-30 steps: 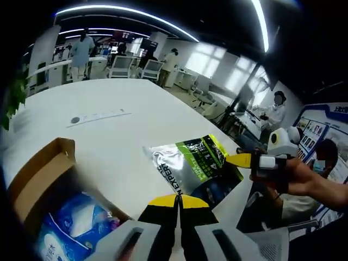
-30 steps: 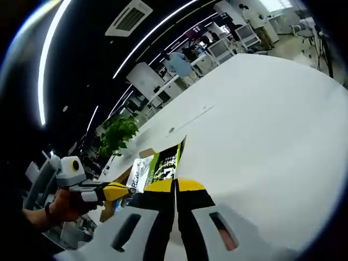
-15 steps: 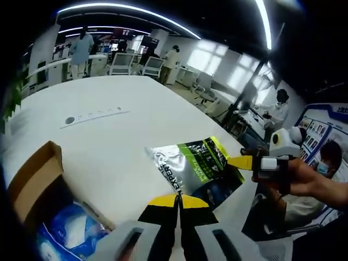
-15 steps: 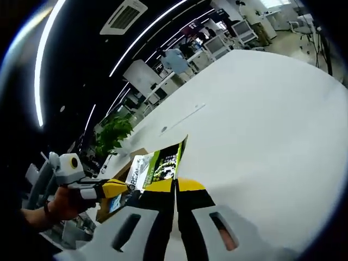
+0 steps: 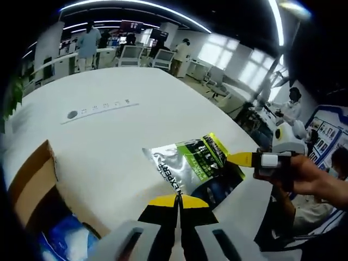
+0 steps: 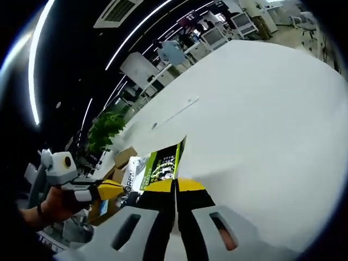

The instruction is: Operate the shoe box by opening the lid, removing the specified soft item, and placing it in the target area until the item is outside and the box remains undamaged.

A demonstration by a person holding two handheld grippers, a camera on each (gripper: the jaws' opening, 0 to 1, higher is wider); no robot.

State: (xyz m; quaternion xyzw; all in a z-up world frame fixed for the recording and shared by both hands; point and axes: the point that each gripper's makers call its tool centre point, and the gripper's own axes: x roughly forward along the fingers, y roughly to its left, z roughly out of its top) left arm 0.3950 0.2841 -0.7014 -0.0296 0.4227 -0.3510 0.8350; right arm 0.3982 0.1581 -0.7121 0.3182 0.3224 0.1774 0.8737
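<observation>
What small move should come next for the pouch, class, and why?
Probably lower the pouch onto the bare white table: both hand-held grippers, left and right, pinch its edges, and it is already outside the open shoe box.

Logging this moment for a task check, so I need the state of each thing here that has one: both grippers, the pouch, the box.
left gripper: shut on the pouch's near edge.
right gripper: shut on the pouch's far edge.
pouch: held between both grippers above the table, outside the box.
shoe box: open, blue soft pack inside.
</observation>
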